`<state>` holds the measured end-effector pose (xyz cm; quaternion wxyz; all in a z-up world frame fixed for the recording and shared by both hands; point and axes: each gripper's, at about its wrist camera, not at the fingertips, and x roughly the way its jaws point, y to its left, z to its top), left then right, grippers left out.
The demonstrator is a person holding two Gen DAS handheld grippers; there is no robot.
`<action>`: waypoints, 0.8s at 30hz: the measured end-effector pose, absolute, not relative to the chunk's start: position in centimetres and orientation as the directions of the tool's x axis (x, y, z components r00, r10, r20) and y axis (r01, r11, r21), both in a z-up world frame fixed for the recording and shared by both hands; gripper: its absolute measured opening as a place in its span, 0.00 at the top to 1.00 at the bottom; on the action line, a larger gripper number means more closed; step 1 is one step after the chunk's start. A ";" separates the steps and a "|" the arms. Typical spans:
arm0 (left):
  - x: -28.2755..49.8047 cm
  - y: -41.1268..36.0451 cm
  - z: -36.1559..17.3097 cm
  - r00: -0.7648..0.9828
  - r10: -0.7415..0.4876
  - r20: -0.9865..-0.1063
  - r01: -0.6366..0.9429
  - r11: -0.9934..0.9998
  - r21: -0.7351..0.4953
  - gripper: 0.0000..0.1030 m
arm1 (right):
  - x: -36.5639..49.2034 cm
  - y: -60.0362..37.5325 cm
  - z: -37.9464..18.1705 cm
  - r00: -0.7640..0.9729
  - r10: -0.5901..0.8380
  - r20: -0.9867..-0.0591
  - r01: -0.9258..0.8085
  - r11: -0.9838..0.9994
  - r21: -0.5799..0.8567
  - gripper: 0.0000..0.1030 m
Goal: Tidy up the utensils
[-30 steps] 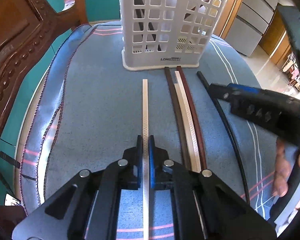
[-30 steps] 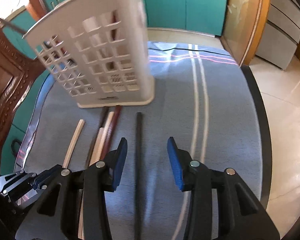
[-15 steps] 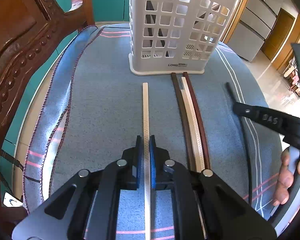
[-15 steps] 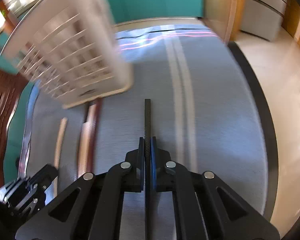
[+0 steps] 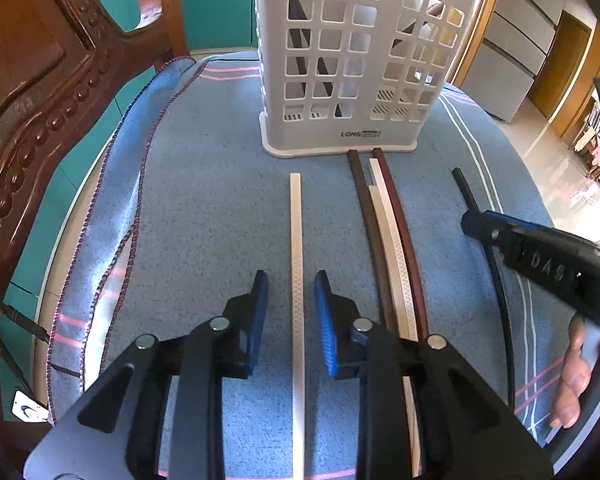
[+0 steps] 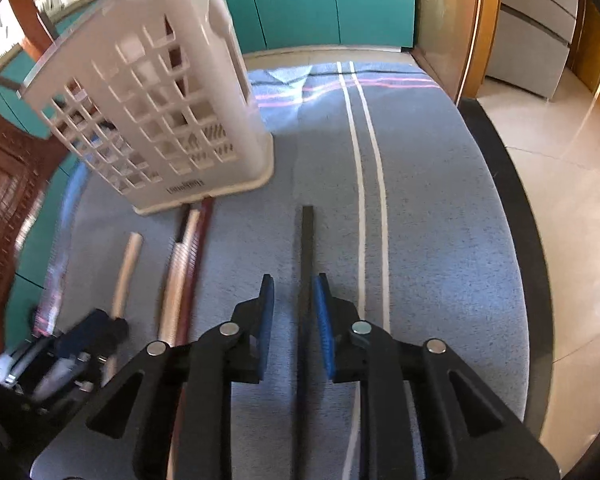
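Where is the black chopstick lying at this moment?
In the right wrist view the black chopstick lies on the blue cloth between the opening jaws of the right gripper, right of the chopstick bundle and the white basket.

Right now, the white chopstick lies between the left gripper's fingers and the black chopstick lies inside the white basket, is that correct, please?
Not quite: the black chopstick lies on the blue cloth between the right gripper fingers, outside the white basket, as the right wrist view shows. The white chopstick is indeed between the left gripper fingers.
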<state>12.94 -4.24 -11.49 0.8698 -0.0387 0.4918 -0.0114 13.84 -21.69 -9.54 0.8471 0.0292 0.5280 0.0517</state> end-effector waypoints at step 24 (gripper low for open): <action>16.0 -3.5 -11.8 0.515 -0.051 -0.855 -0.024 0.997 -0.074 0.91 | 11.8 -21.7 -8.8 0.454 0.137 -0.880 -0.086 0.990 0.110 0.62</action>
